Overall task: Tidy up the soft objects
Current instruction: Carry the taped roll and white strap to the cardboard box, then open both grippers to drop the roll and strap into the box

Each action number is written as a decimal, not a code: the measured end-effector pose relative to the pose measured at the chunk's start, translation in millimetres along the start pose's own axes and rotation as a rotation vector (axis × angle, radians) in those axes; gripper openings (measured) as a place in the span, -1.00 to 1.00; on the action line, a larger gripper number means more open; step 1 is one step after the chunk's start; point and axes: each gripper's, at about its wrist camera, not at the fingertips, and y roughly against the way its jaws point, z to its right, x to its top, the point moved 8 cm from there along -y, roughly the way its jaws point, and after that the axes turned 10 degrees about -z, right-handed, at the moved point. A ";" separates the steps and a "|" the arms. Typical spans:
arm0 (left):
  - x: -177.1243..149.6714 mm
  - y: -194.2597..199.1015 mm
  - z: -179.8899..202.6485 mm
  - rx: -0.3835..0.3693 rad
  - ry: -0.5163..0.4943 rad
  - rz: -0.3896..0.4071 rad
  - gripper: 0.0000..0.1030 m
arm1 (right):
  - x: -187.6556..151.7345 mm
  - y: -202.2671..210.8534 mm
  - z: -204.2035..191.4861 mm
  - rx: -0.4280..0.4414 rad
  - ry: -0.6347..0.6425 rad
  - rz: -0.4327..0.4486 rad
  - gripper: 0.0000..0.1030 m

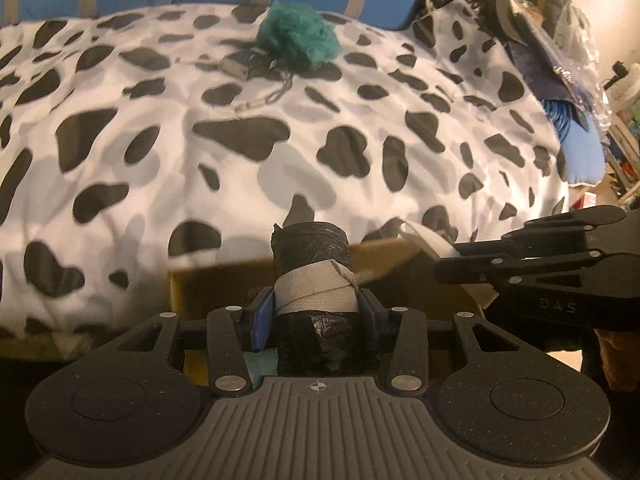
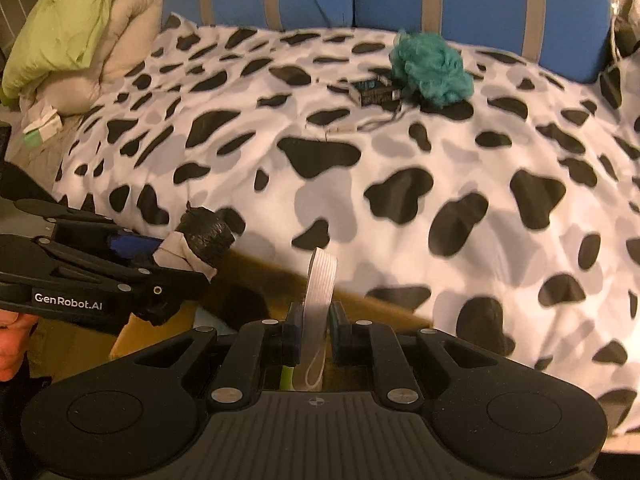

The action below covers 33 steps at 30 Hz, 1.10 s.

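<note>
Left tool [image 1: 316, 316] clamps the black roll [image 1: 310, 248] wrapped with a beige band. Right tool [image 2: 314, 332] pinches the white strap [image 2: 320, 276]. Both over cardboard box [image 1: 188, 284] beside bed [image 1: 160, 140].

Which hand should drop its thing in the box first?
Probably the left. Its fingers grip the black roll just above the cardboard box. The right fingers only pinch the white strap.
</note>
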 end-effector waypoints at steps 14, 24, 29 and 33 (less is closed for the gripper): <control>-21.7 -7.5 -8.8 0.050 0.046 -0.097 -0.15 | -26.1 -4.1 -21.8 0.010 0.021 -0.090 -0.68; -22.2 -13.3 -13.3 0.075 0.064 -0.129 0.37 | -22.8 -7.8 -15.0 -0.036 0.005 -0.092 0.93; -21.6 -16.0 -15.6 0.092 0.073 -0.138 0.37 | -23.8 -13.0 -12.6 -0.066 0.002 -0.110 0.99; -20.0 -15.3 -15.0 0.100 0.070 -0.128 0.37 | -22.6 -16.1 -9.5 -0.089 -0.010 -0.118 0.99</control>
